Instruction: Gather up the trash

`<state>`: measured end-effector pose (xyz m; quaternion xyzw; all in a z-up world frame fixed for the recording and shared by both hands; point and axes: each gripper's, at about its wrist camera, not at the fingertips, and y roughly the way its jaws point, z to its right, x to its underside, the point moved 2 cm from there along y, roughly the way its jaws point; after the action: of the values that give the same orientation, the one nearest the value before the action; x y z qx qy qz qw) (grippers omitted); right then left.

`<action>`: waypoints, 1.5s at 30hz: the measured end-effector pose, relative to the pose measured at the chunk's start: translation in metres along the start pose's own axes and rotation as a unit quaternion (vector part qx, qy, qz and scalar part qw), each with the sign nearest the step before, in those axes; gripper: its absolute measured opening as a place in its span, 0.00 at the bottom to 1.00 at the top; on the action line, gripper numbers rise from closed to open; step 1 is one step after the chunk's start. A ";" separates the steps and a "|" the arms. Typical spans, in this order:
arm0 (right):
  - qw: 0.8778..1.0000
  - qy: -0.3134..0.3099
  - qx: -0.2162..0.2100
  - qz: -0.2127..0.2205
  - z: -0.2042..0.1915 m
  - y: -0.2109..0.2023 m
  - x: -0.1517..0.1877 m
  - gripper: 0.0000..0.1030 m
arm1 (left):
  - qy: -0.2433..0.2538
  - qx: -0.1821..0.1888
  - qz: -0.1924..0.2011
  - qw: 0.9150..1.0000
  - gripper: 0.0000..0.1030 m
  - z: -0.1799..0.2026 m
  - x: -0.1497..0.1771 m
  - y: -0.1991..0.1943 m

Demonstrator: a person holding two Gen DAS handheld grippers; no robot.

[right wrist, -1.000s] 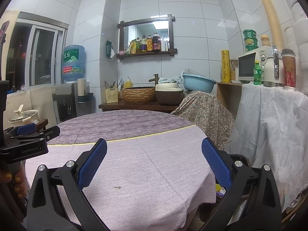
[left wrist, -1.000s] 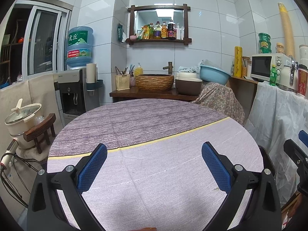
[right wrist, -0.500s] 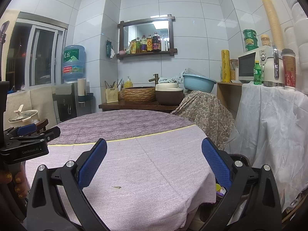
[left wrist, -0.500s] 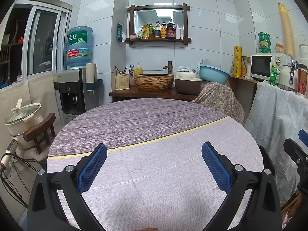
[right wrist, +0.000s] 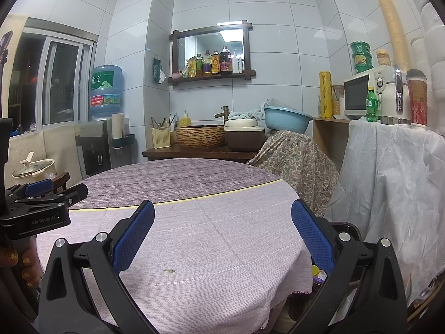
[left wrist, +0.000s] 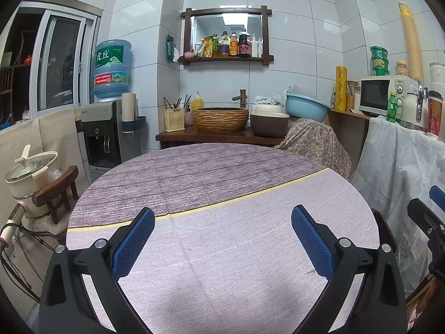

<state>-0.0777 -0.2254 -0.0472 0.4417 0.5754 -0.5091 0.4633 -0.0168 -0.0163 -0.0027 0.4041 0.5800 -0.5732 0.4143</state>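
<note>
Item: 1 small scrap [right wrist: 168, 270], lower centre on surface [right wrist: 222, 222]; right claw [right wrist: 222, 236] spread, left claw [left wrist: 222, 239] spread, both empty; lower right claw straight over scrap, pinch gently.

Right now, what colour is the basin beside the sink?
Light blue; the basin shows best in the right wrist view.

Home kitchen: microwave [left wrist: 382, 98], water dispenser [left wrist: 103, 130], sink basin [left wrist: 220, 118].
</note>
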 end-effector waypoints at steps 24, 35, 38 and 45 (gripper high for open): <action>1.000 0.002 0.002 -0.001 0.000 0.000 -0.001 0.94 | -0.002 0.003 -0.008 1.000 0.95 -0.011 -0.002 0.006; 1.000 0.002 0.001 -0.001 0.000 0.000 -0.001 0.94 | -0.001 0.003 -0.009 1.000 0.95 -0.011 -0.003 0.005; 1.000 0.002 0.001 -0.002 0.000 0.000 0.000 0.94 | -0.001 0.002 -0.009 1.000 0.95 -0.010 -0.003 0.005; 1.000 0.002 0.001 -0.002 0.001 0.001 0.000 0.94 | -0.001 0.003 -0.009 1.000 0.95 -0.011 -0.003 0.006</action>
<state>-0.0770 -0.2259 -0.0476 0.4415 0.5769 -0.5099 0.4607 -0.0101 -0.0052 -0.0021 0.3997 0.5818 -0.5787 0.4085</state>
